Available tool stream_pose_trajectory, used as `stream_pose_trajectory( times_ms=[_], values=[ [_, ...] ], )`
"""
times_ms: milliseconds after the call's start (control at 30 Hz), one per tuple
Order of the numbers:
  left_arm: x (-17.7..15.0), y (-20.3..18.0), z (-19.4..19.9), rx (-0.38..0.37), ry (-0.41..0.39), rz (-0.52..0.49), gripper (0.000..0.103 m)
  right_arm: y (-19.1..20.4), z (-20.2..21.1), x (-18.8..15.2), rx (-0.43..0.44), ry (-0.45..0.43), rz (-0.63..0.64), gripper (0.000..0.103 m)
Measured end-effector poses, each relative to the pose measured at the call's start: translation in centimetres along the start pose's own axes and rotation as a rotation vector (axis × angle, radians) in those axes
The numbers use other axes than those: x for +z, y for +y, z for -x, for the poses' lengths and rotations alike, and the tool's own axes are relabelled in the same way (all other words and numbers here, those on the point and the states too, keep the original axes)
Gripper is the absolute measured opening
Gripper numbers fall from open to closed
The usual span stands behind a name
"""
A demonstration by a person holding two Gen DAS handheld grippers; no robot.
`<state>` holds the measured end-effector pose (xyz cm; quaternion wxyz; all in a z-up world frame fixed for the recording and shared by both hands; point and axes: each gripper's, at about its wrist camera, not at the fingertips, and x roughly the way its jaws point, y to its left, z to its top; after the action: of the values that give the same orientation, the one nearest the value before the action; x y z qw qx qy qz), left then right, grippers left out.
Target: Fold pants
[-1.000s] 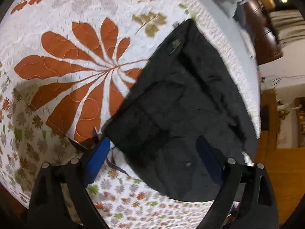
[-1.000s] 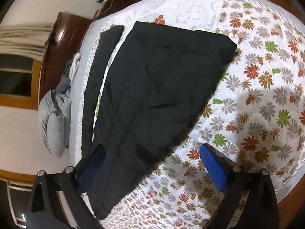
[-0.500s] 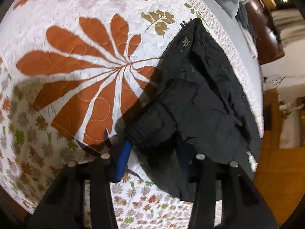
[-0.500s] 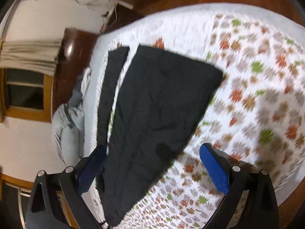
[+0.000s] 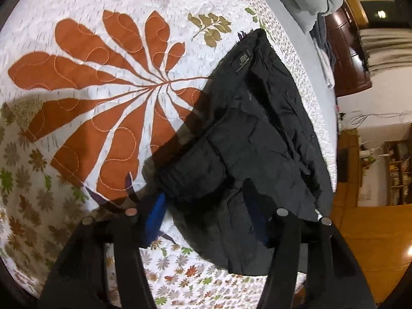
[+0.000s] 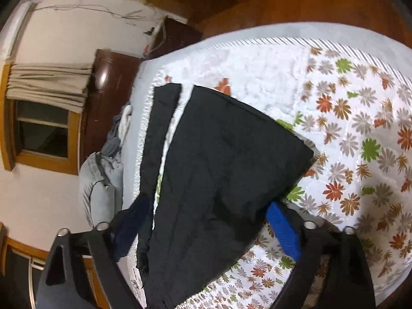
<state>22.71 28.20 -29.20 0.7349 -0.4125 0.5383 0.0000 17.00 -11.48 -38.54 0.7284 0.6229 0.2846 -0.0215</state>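
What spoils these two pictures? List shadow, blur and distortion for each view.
Left wrist view: fisheye bends the quilt into a dome; a dark shadow falls left of the pants; sharp near the middle, smeared at the rim. Right wrist view: same bulge; pants are soft, nearly featureless black; flower print blurs slightly.

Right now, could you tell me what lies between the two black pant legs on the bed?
A narrow strip of bare white quilt separates the pant legs, seen in the right wrist view.

Dim warm light, hard shadows, fisheye-warped edges.
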Motion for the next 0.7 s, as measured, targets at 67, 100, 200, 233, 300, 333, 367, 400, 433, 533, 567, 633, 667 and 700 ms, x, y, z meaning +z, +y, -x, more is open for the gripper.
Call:
stream_pose_trajectory(
  times_ms=[67,100,200,233,300,333,367,400,433,533,567,633,667,700],
  values=[
    [-0.2,-0.6,-0.2,0.072,-0.012,-0.022,0.041,-0.8,0.1,-0.1,0.006,-0.002,-0.017,0.077],
    [-0.3,-0.6,-0.2,0.081,-0.017,-0.024,0.037,-1.1,0.1,-0.1,0.008,-0.001,-0.02,0.076],
    [-0.3,-0.4,-0.1,0.068,-0.011,-0.019,0.032,-1.1,-0.1,-0.1,0.002,0.004,-0.002,0.076],
    [-0.2,-0.4,-0.1,0.071,-0.008,-0.022,0.031,-0.8,-0.2,0.0,-0.014,0.002,0.017,0.071],
    [-0.1,-0.5,-0.1,0.074,-0.003,-0.016,0.026,-0.8,-0.1,-0.1,-0.038,-0.011,0.043,0.037],
    [0.0,-0.5,-0.1,0.075,-0.002,-0.009,0.025,-1.0,0.1,-0.1,-0.049,-0.021,0.03,0.016],
    [0.1,-0.8,0.0,0.075,-0.002,-0.004,0.022,-1.1,0.2,-0.2,-0.049,-0.024,0.027,0.016],
    [0.1,-1.0,0.1,0.076,-0.002,-0.005,0.02,-0.9,0.3,-0.3,-0.058,-0.029,0.038,0.015],
    [0.1,-1.2,0.3,0.079,0.001,-0.006,0.02,-0.6,0.5,-0.6,-0.065,-0.032,0.057,0.014],
    [0.5,-1.2,1.1,0.068,0.014,0.018,0.018,-0.4,1.3,-1.2,-0.058,-0.019,0.071,0.013],
    [0.6,-1.2,1.6,0.066,0.018,0.023,0.017,-0.2,1.6,-1.4,-0.061,-0.016,0.08,0.013],
    [0.7,-1.4,2.5,0.064,0.019,0.022,0.017,0.1,2.4,-1.9,-0.065,-0.01,0.096,0.012],
    [0.6,-1.4,3.2,0.063,0.02,0.025,0.017,0.1,2.7,-2.1,-0.065,-0.006,0.101,0.012],
    [0.5,-1.4,3.8,0.062,0.022,0.025,0.017,0.2,3.2,-2.5,-0.066,0.0,0.107,0.012]
  ],
)
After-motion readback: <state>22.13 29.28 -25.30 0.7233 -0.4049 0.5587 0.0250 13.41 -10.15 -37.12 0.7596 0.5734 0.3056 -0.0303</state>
